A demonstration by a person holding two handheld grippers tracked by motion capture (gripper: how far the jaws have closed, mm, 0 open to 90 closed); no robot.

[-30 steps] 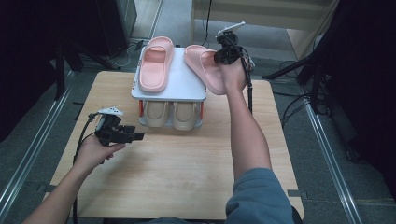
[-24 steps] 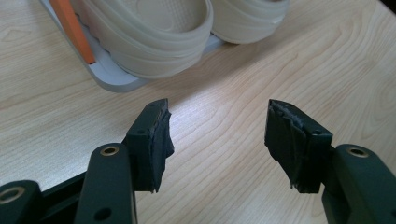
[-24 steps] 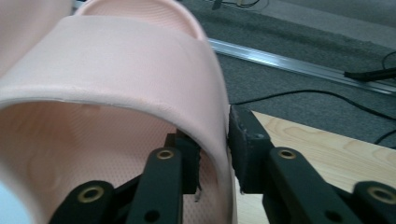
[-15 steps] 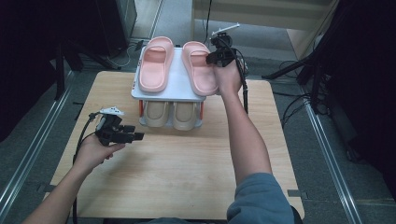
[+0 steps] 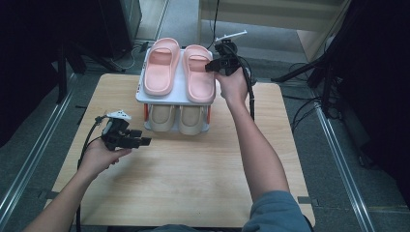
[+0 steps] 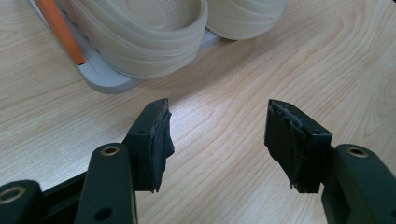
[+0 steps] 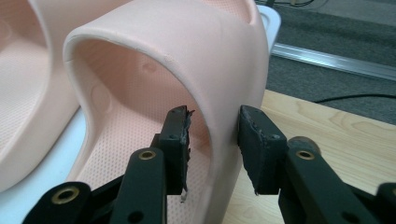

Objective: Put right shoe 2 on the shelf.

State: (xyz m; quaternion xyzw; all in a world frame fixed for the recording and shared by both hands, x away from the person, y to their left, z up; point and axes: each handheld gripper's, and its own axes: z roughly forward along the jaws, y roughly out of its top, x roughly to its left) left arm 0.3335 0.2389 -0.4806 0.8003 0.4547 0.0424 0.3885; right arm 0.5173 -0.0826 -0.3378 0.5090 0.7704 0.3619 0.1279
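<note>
Right tongs just opening astride pink slipper strap

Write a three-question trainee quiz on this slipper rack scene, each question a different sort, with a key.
1. True or false: the left gripper holds a slipper.
2. Multiple choice: the strap of the right pink slipper is (A) lying on the table, (B) between the jaws of the right gripper, (C) on the lower shelf.
3. Fill in: the cream slippers sit on the ___ shelf of the rack.

Key
1. False: its jaws stand open over bare table.
2. B: the jaws straddle the strap wall and have just been opening; both pink slippers lie side by side on the top shelf.
3. Lower.
</note>
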